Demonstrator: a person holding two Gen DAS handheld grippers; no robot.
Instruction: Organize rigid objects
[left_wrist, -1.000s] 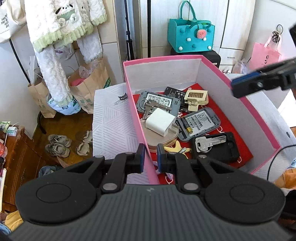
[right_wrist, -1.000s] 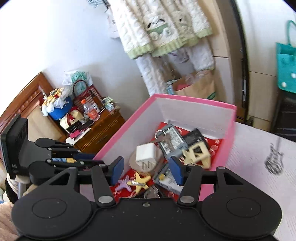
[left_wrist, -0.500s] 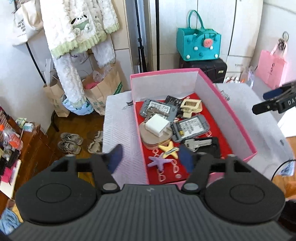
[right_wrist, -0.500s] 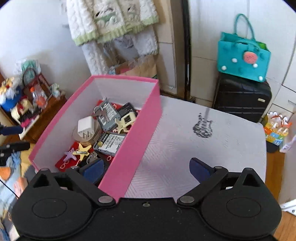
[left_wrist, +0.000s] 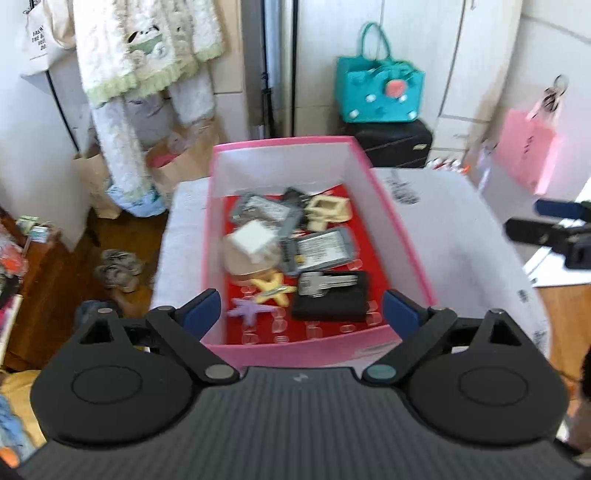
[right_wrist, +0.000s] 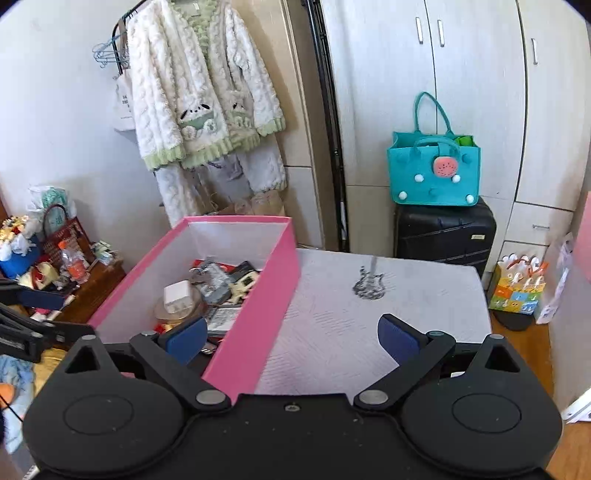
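My left tool (left_wrist: 301, 308) hangs spread and empty above the pink box (left_wrist: 402, 236); the keys (left_wrist: 327, 283) lie just ahead, long axis crosswise. My right tool (right_wrist: 291, 336), also spread, sits farther off.

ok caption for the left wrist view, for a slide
Open left gripper above a pink box holding keys, a white charger and star-shaped toys.

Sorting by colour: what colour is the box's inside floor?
Red, under the clutter; the box floor shows best in the left wrist view.
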